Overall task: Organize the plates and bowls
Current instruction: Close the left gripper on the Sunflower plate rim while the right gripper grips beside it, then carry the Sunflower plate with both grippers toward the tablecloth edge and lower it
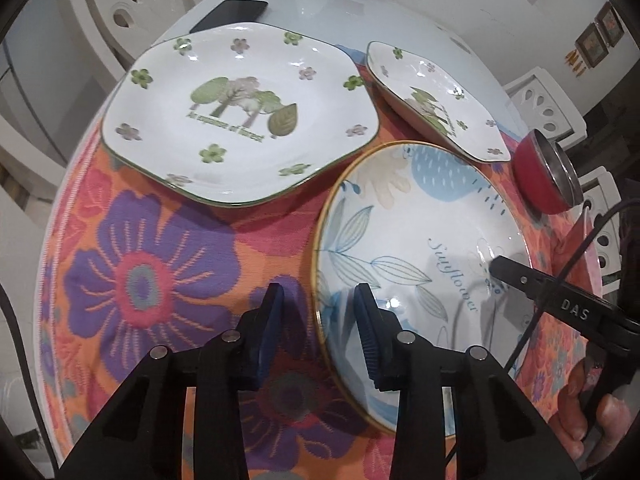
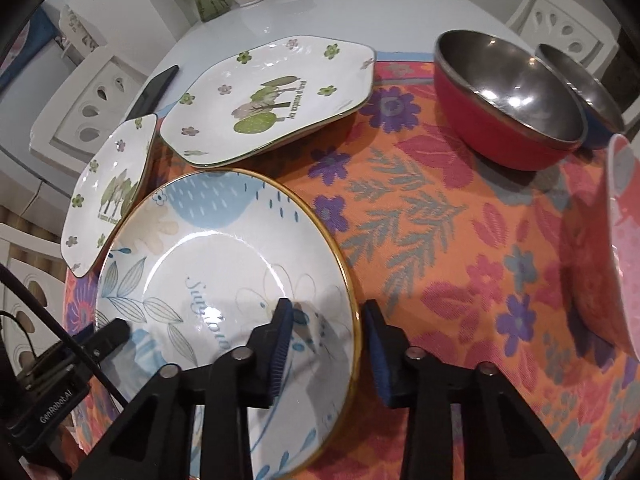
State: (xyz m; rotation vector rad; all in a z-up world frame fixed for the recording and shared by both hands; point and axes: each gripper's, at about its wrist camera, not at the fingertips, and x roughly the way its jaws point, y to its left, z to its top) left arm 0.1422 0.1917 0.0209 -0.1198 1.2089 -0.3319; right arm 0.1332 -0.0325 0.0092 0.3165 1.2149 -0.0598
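Round gold-rimmed sunflower plate (image 2: 224,264) straddled by both open tools.

The sunflower plate (image 2: 224,264) is showing blue leaves inside a gold rim. Green flowers are dotting the white forest plate (image 1: 240,120), and the tablecloth (image 2: 440,240) is blazing orange, pink and purple.

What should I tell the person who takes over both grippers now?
Left gripper: open, its fingers either side of the left rim of the Sunflower plate, not clamped.
Right gripper: open, astride the same plate's right rim.
Two forest plates lie apart behind: large and small, the small one tilted onto the Sunflower plate's rim.
Red steel bowl, blue one behind it, pink bowl on the floral mat.
Nothing is stacked yet; all sorting remains.
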